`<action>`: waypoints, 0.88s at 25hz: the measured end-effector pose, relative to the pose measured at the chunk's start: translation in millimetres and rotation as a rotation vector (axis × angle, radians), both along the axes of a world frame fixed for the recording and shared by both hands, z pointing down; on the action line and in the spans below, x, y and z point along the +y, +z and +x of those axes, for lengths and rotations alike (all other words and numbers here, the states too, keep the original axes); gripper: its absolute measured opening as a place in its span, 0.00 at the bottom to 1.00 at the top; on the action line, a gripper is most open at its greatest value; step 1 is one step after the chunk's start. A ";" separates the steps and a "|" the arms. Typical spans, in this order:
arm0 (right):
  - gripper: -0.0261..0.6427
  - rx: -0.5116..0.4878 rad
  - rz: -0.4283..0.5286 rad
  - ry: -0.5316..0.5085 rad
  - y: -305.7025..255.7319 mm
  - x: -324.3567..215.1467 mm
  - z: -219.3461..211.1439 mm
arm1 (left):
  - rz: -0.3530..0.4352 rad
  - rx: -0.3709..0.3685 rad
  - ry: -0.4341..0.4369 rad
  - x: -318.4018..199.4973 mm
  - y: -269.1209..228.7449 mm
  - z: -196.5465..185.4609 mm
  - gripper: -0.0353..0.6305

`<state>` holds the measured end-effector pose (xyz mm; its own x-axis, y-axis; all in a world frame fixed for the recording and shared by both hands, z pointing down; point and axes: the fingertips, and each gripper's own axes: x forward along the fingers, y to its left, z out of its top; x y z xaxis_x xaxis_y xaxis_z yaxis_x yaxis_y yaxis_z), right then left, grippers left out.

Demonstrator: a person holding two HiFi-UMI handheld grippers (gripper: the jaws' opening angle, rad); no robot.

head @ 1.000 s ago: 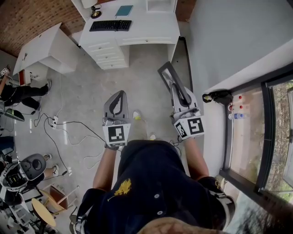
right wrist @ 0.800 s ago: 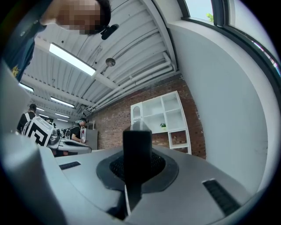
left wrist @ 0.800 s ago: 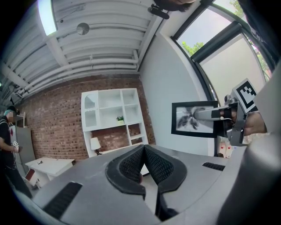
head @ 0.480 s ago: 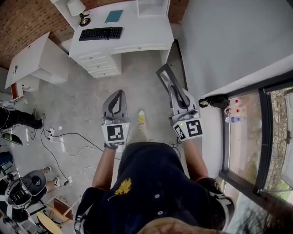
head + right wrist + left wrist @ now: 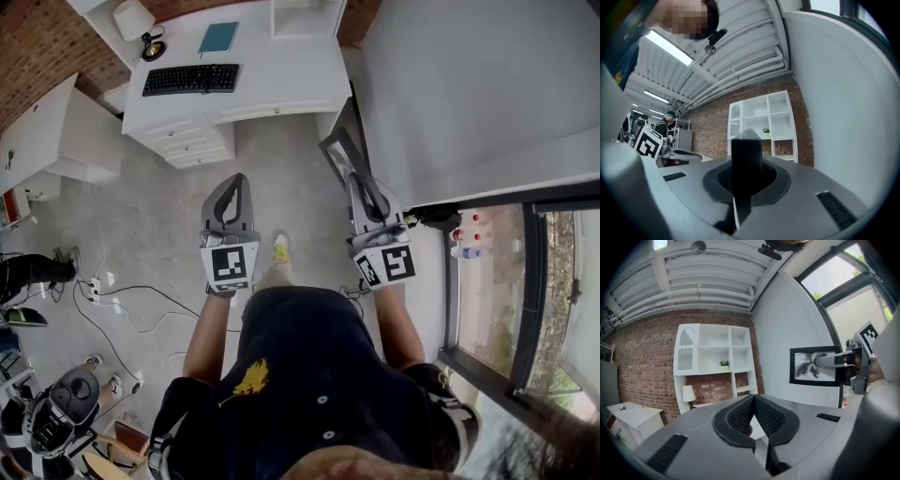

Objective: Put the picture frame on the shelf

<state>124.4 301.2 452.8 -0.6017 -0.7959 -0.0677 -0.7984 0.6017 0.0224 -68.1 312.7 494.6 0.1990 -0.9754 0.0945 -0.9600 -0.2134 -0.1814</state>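
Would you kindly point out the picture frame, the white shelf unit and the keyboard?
picture frame [image 5: 804, 367], left gripper view, on its printed picture.
white shelf unit [image 5: 714, 336], left gripper view, back of an upper compartment.
keyboard [image 5: 190, 79], head view, middle of its keys.

Black picture frame [image 5: 806, 369], white shelf [image 5: 715, 357], red brick wall [image 5: 642, 366].

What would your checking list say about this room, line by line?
surface: grey floor; white desk ahead.
job's things: picture frame carried, not yet on the white shelf, which stands against the brick wall with a small plant in it.
clutter: keyboard, lamp, teal book on the desk.
grippers: right gripper shut on the picture frame; left gripper shut, empty.
cables: loose cables across the floor at left.
surroundings: window at right, bottles beside it.
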 end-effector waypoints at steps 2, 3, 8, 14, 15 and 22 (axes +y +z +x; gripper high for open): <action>0.06 0.008 -0.002 0.006 -0.5 -21.5 -5.5 | -0.002 0.016 -0.005 -20.5 3.0 -8.7 0.08; 0.06 0.008 -0.004 0.008 0.1 -33.1 -8.9 | -0.003 0.021 -0.007 -30.4 4.4 -13.3 0.08; 0.06 0.023 0.009 0.000 2.7 -90.8 -33.6 | -0.004 0.042 -0.039 -77.4 11.3 -44.6 0.08; 0.06 0.016 0.025 -0.001 -0.6 -141.3 -55.5 | 0.010 0.035 -0.028 -131.5 10.6 -71.3 0.08; 0.06 0.020 0.025 -0.007 -0.5 -146.1 -58.3 | 0.011 0.038 -0.025 -138.9 10.8 -72.6 0.08; 0.06 0.009 0.017 -0.008 2.8 -202.4 -63.6 | -0.010 0.037 -0.014 -192.9 15.3 -70.7 0.08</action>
